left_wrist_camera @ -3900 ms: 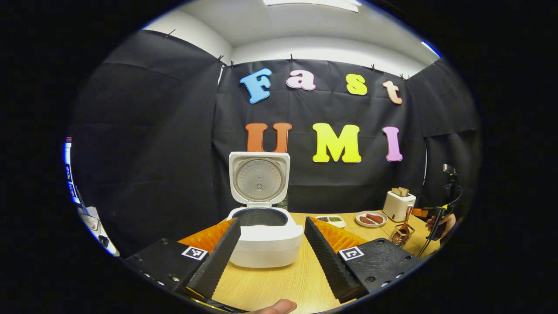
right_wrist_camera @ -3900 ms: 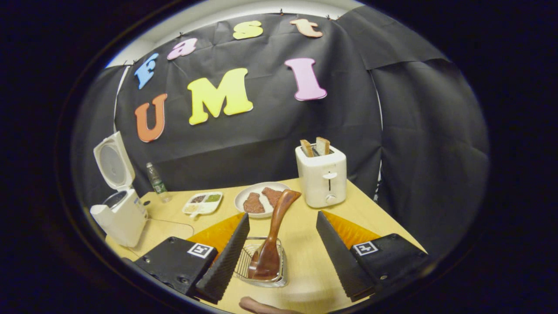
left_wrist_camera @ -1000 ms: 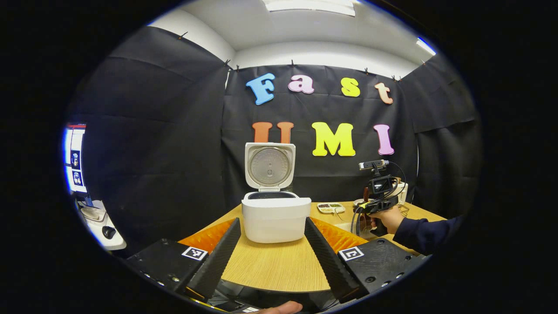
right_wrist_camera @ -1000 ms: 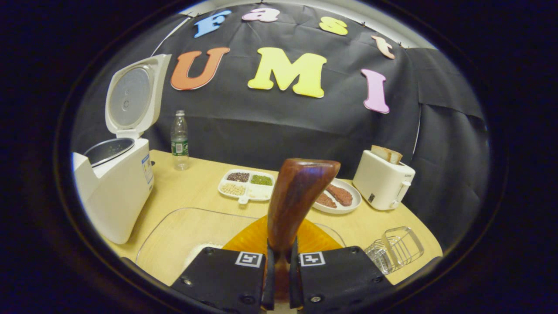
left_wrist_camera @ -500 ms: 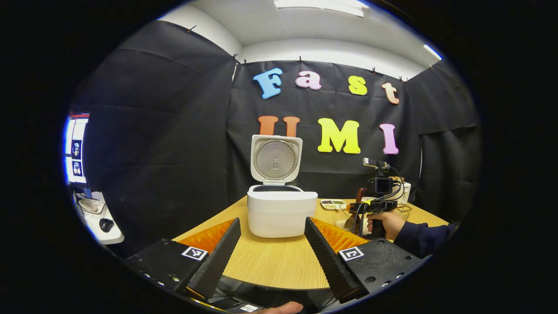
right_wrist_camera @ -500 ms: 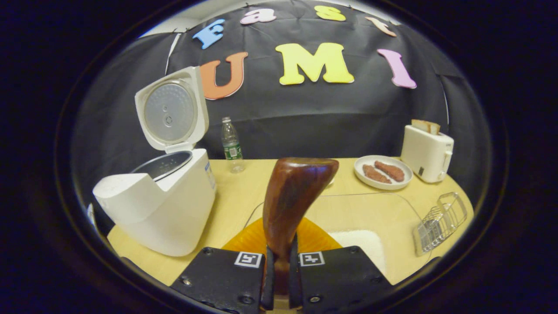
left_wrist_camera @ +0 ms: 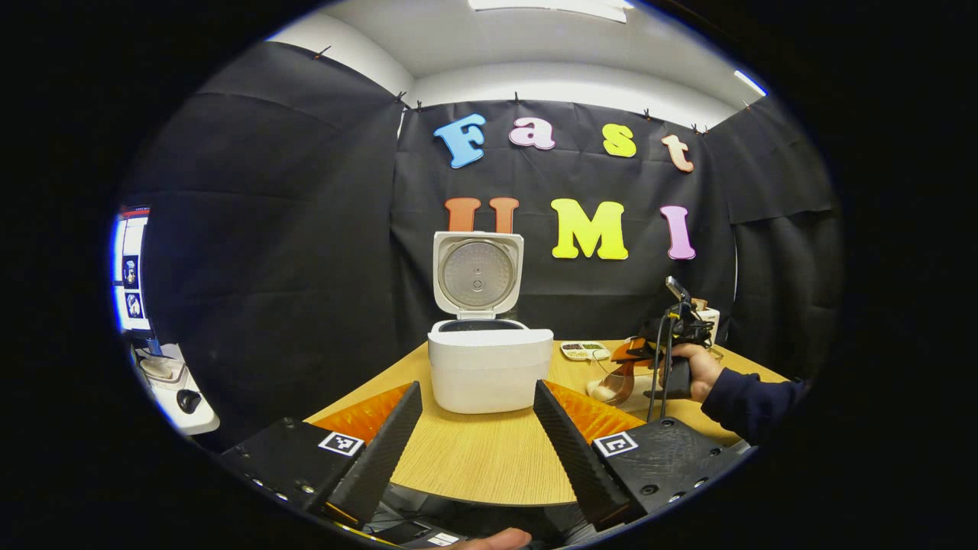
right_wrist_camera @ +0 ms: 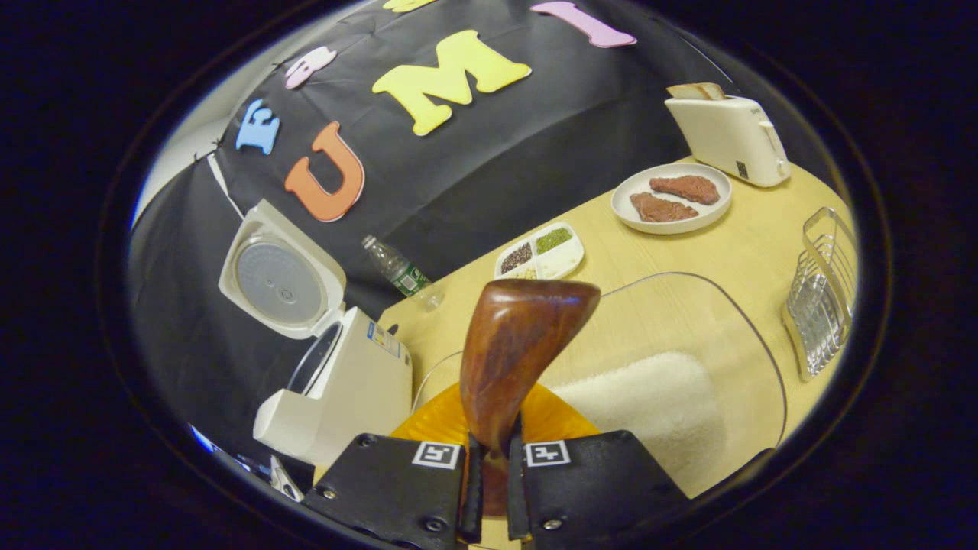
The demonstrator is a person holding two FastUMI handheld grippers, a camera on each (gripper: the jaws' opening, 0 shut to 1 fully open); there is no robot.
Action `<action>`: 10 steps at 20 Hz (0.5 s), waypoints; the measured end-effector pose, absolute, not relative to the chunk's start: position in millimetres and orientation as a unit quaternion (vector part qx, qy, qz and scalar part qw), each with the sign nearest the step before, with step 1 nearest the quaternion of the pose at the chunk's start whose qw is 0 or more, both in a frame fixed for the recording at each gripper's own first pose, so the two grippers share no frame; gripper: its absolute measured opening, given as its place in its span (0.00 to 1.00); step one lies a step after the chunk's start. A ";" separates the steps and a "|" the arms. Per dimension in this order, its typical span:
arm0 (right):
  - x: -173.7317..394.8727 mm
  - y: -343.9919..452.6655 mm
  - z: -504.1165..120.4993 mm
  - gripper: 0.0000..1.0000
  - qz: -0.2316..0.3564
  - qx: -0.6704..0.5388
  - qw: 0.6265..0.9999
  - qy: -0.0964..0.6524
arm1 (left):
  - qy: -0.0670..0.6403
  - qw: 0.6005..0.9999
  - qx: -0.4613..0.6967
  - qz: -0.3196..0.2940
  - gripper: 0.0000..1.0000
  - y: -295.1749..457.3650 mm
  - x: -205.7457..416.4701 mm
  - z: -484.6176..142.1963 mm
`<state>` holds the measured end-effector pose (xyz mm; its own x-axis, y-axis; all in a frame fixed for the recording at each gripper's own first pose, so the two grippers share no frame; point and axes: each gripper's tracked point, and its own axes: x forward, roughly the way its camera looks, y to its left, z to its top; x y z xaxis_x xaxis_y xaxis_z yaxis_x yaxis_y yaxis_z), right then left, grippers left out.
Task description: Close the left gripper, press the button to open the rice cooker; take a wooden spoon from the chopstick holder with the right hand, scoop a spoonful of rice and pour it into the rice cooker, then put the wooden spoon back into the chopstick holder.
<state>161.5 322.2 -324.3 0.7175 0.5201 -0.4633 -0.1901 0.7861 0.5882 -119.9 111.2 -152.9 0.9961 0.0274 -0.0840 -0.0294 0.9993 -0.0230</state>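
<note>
The white rice cooker (left_wrist_camera: 489,367) stands on the wooden table with its lid (left_wrist_camera: 477,275) raised; the right gripper view shows the rice cooker (right_wrist_camera: 344,382) at lower left. My left gripper (left_wrist_camera: 474,439) is open in front of it, holding nothing. My right gripper (right_wrist_camera: 489,489) is shut on the handle of the dark wooden spoon (right_wrist_camera: 512,351), tilted over a clear tray holding white rice (right_wrist_camera: 657,412). In the left gripper view, that right gripper (left_wrist_camera: 649,359) and its hand (left_wrist_camera: 699,370) hover over the rice to the cooker's right. The wire chopstick holder (right_wrist_camera: 821,294) sits at the right.
A white toaster (right_wrist_camera: 726,130) with bread, a plate of meat (right_wrist_camera: 672,198), a divided dish of grains (right_wrist_camera: 541,256) and a water bottle (right_wrist_camera: 397,271) stand along the back of the table. A dark sleeve (left_wrist_camera: 749,401) reaches in from the right.
The right gripper has rolled and tipped down over the rice tray with the spoon in its grip. The left gripper stays open and has barely moved.
</note>
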 end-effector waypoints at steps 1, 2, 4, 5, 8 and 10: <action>161.7 318.6 -316.3 0.18 0.201 0.281 0.885 0.311 | 0.043 0.999 -0.014 0.017 0.94 112.5 -119.6 -153.9; 162.7 313.3 -306.7 0.18 0.200 0.308 0.880 0.303 | 0.043 0.999 -0.017 0.018 0.94 112.8 -120.1 -153.6; 167.7 300.7 -292.8 0.16 0.192 0.353 0.870 0.286 | 0.045 0.999 -0.021 0.019 0.94 113.3 -123.2 -152.7; 170.6 289.9 -287.7 0.18 0.184 0.373 0.866 0.277 | 0.045 0.999 -0.021 0.021 0.94 113.9 -123.4 -153.0; 176.2 263.6 -269.2 0.17 0.173 0.438 0.847 0.248 | 0.043 0.999 -0.019 0.023 0.94 114.7 -124.4 -150.5; 177.1 247.9 -251.9 0.17 0.176 0.485 0.826 0.226 | 0.043 0.999 -0.017 0.023 0.94 113.9 -123.7 -149.0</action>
